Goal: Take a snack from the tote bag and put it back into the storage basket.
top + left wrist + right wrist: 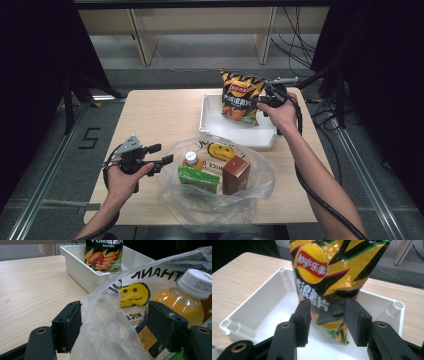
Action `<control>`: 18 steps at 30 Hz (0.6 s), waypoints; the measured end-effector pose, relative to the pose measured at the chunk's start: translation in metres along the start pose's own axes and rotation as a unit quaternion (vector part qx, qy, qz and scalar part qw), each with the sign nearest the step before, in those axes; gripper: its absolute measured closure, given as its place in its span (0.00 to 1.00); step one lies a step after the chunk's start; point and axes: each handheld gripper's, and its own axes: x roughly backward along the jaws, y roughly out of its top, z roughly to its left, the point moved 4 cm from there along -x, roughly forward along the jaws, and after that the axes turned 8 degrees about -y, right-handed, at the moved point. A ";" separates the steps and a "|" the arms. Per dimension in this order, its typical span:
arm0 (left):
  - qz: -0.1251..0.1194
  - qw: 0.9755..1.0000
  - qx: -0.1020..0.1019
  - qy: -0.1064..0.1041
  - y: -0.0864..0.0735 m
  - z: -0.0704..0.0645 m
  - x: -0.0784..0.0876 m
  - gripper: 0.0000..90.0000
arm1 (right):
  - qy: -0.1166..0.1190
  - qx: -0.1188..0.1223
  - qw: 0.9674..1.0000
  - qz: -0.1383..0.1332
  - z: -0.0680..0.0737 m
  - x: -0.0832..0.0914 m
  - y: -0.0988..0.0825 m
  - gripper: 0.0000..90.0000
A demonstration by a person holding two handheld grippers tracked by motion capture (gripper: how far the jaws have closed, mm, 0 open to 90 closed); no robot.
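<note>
A black and yellow chips bag point(241, 97) point(332, 270) stands upright in the white tray point(212, 120) point(257, 305) at the table's far right. My right gripper point(267, 92) point(328, 305) is at the bag's right side. Its jaws are open, one on each side of the bag's crumpled lower part, and neither pad presses it. My left gripper point(162, 153) point(113, 315) is open at the left rim of a clear plastic bag point(220, 200) point(107, 322), with loose film running between the jaws. Inside lie an orange juice bottle point(191, 160) point(180, 302), a green carton point(198, 179) and a brown carton point(236, 174).
The wooden table point(160, 115) has bare room at its left and middle. The plastic bag reaches over the front edge. The tray's near left corner point(100, 277) lies just behind the plastic bag. Dark frames and cables stand around the table.
</note>
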 end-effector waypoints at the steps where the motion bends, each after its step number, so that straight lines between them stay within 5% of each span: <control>1: 0.000 1.000 0.000 0.000 0.000 0.000 0.000 0.31 | 0.005 0.003 1.000 0.000 0.001 0.002 -0.001 0.65; 18: -0.006 1.000 0.001 0.007 0.002 -0.002 0.003 0.31 | 0.043 0.020 0.999 0.005 0.019 0.037 -0.019 0.70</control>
